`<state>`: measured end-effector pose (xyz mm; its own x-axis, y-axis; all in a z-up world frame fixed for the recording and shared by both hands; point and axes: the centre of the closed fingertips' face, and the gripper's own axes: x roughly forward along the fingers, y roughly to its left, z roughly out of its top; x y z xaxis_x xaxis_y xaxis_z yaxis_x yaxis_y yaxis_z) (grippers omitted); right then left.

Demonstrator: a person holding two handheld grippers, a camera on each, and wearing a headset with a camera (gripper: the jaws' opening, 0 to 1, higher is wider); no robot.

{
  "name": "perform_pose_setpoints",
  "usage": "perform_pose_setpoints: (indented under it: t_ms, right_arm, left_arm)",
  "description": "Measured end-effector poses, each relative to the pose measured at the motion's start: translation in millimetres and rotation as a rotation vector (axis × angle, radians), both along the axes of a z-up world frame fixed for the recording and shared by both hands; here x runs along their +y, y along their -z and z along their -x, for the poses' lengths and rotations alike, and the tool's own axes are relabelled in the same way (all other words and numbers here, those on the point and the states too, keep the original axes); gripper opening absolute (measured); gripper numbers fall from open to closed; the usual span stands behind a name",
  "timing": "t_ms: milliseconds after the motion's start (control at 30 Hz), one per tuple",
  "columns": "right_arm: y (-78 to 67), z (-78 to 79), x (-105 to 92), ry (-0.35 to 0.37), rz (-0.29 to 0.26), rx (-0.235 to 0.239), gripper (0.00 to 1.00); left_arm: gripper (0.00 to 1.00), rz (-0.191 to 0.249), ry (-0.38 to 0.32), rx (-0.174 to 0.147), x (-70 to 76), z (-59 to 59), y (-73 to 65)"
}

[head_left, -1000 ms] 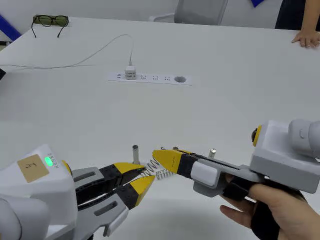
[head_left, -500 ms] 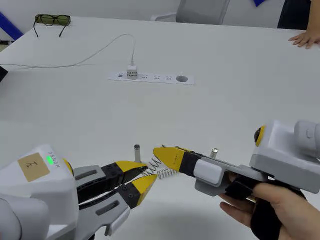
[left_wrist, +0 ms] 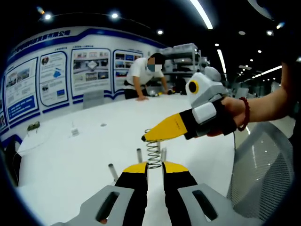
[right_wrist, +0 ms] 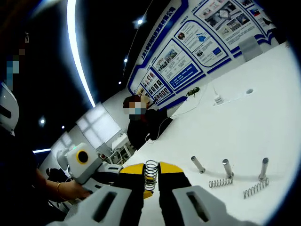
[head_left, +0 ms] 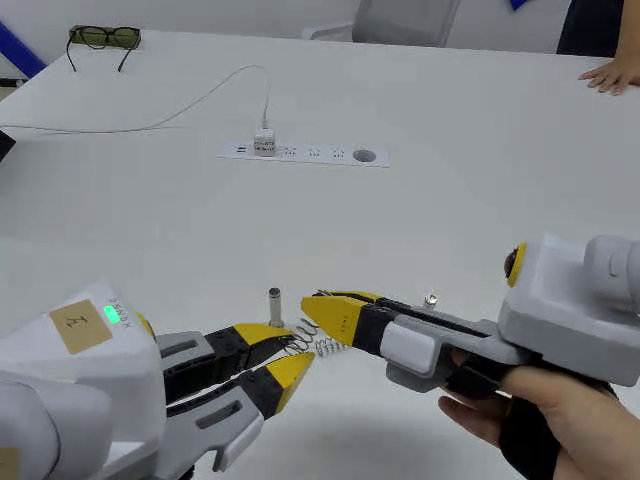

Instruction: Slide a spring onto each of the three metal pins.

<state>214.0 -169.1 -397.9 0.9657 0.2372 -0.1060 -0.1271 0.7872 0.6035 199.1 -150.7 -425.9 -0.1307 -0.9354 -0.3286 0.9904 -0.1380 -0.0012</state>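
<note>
- Hardly anything has moved: right gripper [right_wrist: 151,166] tip sits slightly nearer the pins [right_wrist: 227,167].
- Left gripper [left_wrist: 154,165]: jaws nearly closed, pinching one end of the spring [left_wrist: 154,151].
- Right gripper: jaws nearly closed on the other end.
- Spring: off the table, just in front of the pins; two spare springs [right_wrist: 217,182] lie beside them.
- Risk: an uneven release could bend the spring or flick it away.
</note>
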Motion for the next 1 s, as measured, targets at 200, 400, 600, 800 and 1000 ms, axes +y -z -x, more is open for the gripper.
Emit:
perform_pose_setpoints:
  t_ms: [200, 400, 600, 800, 1000]
  right_arm:
    - [2.8, -6.0, -6.4, 0.012, 0.084, 0.022, 0.11]
    - [3.3, -15.6, -10.0, 0.004, 0.216, 0.030, 0.11]
    - [6.7, -28.2, -10.3, -0.011, 0.390, 0.038, 0.11]
    - [8.2, -39.8, -15.6, 0.001, 0.440, 0.035, 0.11]
    - [12.2, -49.5, -27.7, 0.063, 0.452, 0.039, 0.12]
  left_arm:
    - [0.17, -0.026, -0.008, 0.004, 2.0, -3.3, 8.1]
    - [0.20, -0.070, -0.026, 0.029, 5.0, -6.0, 20.0]
    - [0.25, -0.086, -0.037, 0.029, 7.4, -8.1, 24.9]
    - [0.31, -0.098, -0.052, 0.034, 8.5, -11.2, 29.1]
    - [0.39, -0.111, -0.066, 0.045, 9.8, -12.5, 34.7]
